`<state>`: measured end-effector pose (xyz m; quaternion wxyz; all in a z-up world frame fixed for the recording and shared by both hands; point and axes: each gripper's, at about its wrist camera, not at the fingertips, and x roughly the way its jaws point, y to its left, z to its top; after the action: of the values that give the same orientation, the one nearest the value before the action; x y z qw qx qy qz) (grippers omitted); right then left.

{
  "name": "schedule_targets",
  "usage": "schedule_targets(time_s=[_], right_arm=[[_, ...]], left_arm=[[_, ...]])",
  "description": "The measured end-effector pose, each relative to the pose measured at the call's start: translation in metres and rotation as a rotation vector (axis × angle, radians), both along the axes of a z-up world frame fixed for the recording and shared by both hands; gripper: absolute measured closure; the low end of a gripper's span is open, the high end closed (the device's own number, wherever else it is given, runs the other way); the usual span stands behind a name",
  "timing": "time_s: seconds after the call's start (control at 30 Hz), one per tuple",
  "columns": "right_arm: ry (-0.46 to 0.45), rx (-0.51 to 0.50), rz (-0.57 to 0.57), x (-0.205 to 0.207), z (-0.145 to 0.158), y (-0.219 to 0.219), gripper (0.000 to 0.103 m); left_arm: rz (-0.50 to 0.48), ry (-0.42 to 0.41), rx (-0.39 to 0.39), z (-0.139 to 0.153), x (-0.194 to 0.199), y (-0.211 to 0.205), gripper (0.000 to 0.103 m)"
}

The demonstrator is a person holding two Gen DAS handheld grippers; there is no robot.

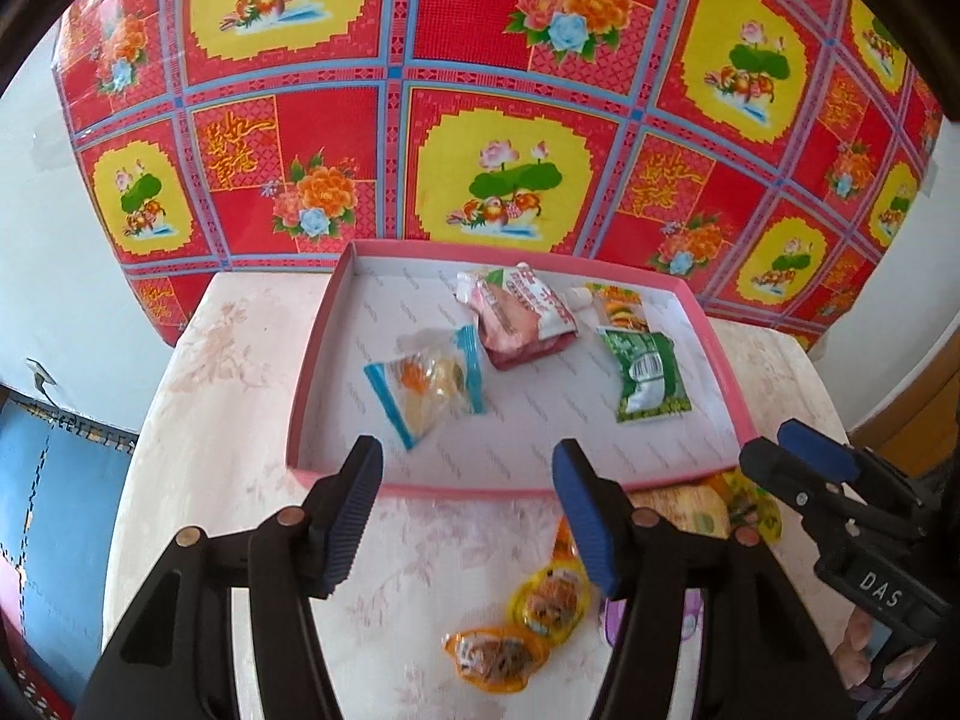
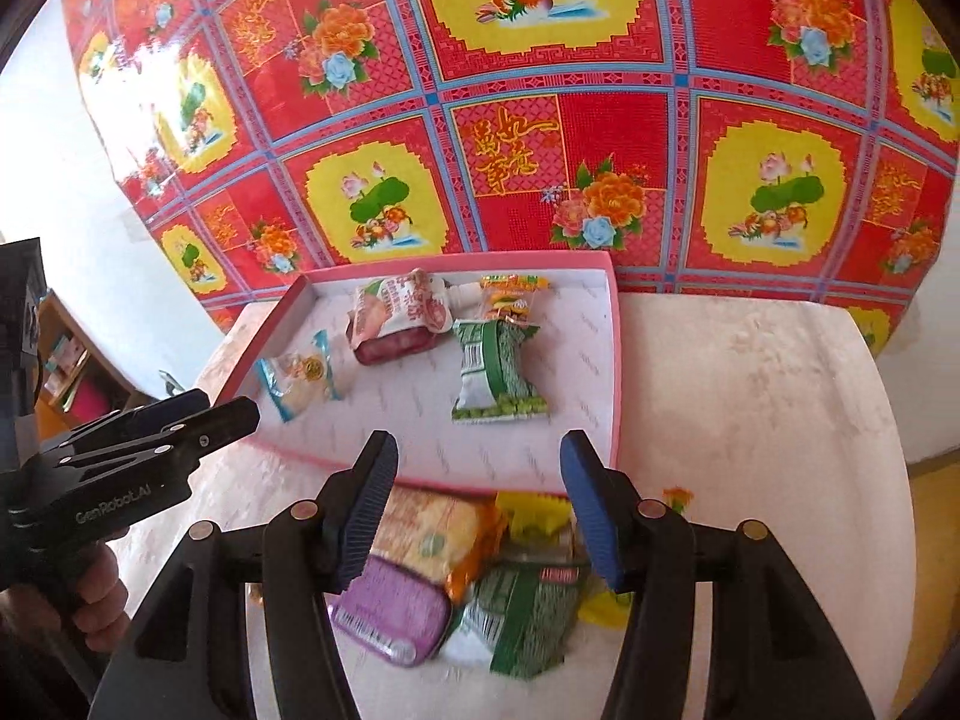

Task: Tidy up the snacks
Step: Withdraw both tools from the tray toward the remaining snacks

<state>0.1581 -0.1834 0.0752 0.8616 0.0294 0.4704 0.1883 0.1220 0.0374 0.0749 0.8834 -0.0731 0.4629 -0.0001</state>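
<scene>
Both tools, left & right, agape, empty, w/ snack pile below, pink tray beyond.

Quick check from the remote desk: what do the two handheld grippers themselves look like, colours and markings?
Both match. The left gripper and right gripper have black angular frames, brass-coloured pivot pins, and jaws lined with ribbed blue pads. White lettering marks the bodies: "GenRobot.AI" on the left, "DAS" on the right. No cables or sleeves show.

- A home is suggested by the red floral cloth hung across the upper frame.
- A pale patterned tablecloth is spread at the centre.
- A wooden shelf is seen at the left edge, against white walls.
</scene>
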Motion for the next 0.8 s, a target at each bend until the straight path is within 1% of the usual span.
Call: schedule_targets(time_s=[0.17,0.37,0.8], right_arm=[[0.004,-0.005,-0.002,-0.013,0.001,-0.004,0.045],[0.019,0.001,-0.024,-0.027,-0.002,-0.014,0.045],[0.061,0.002,-0.043,-0.045,-0.017,-0.027,0.045]], left_arm=[[0.000,0.009,-0.003,-0.001,-0.013,-0.001,0.041],[0.006,0.018,-0.014,-0.009,-0.028,-0.001,0.041],[-0.004,0.070,-0.020,-0.042,-0.054,-0.007,0.041]])
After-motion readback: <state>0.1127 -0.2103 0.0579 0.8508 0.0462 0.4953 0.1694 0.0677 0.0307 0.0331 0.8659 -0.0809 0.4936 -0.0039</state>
